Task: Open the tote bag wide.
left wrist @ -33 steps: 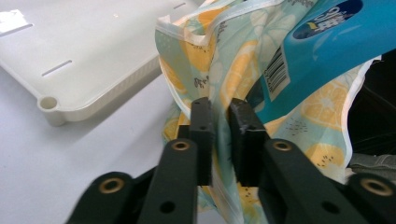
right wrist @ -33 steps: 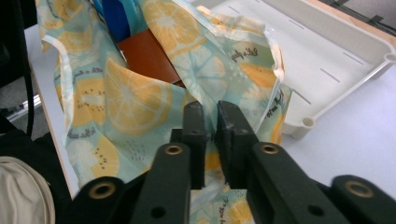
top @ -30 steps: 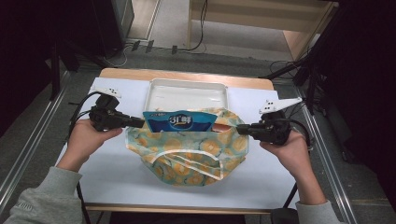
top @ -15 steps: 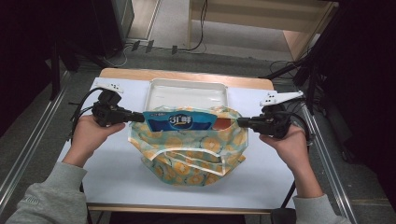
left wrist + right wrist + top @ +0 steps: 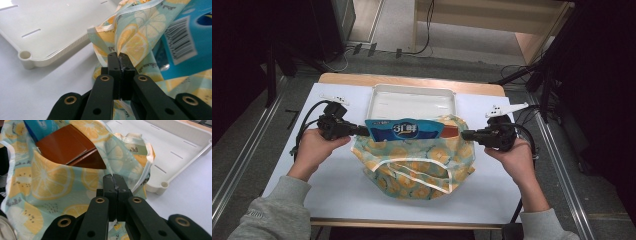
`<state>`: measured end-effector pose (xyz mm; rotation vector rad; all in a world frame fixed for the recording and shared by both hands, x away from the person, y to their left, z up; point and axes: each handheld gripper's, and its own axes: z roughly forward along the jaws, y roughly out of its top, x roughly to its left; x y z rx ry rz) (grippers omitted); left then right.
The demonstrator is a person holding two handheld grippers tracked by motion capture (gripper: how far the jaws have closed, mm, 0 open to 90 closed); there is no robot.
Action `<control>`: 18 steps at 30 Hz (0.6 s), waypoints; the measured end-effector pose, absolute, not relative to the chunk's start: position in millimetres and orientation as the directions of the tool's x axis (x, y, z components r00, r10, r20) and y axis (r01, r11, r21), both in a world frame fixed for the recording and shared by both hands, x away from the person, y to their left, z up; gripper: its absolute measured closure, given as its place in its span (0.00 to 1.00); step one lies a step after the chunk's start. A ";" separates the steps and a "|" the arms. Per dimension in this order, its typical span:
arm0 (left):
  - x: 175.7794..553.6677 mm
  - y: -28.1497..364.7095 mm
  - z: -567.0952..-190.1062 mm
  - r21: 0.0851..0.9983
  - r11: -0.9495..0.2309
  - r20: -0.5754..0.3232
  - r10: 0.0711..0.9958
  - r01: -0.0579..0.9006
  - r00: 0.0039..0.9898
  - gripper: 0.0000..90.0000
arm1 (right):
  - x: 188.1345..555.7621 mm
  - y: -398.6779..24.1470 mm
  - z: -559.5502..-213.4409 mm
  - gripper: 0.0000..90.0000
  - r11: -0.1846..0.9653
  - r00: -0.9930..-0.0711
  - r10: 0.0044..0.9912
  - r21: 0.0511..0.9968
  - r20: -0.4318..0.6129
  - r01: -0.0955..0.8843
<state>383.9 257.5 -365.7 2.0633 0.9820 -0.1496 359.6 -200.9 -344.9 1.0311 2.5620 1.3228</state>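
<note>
A lemon-print fabric bag (image 5: 417, 165) lies mid-table with a blue packet (image 5: 407, 130) sticking out of its mouth. My left gripper (image 5: 361, 131) is shut on the bag's left rim; its own view shows the cloth (image 5: 130, 42) pinched between the jaws (image 5: 119, 58), beside the blue packet (image 5: 187, 37). On the opposite side my right gripper (image 5: 466, 134) is shut on the right rim. In the right gripper view the jaws (image 5: 113, 180) clamp the cloth (image 5: 117, 157), and a brown box (image 5: 67, 145) sits inside the bag.
A white plastic tray (image 5: 412, 102) stands behind the bag, touching it; its corner shows in the gripper views (image 5: 25, 56) (image 5: 162, 185). Cables trail from both grippers. The white tabletop (image 5: 337, 190) has room in front of the bag.
Both hands have sunk a little and shifted slightly, still gripping the bag's two rims. The bag has settled lower against the table with the blue packet still upright.
</note>
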 end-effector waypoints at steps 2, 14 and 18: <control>385.6 256.9 -369.1 0.627 -0.349 -0.432 0.587 0.696 0.684 1.00 | 360.3 -200.0 -346.8 1.00 0.401 -0.768 0.598 0.743 0.231 0.536; 390.8 258.7 -375.2 0.614 -0.338 -0.443 0.600 0.713 0.666 1.00 | 368.4 -199.3 -356.0 1.00 0.389 -0.750 0.613 0.731 0.247 0.560; 388.3 261.6 -377.7 0.612 -0.329 -0.453 0.599 0.719 0.660 1.00 | 368.4 -200.5 -359.7 1.00 0.390 -0.749 0.614 0.730 0.248 0.562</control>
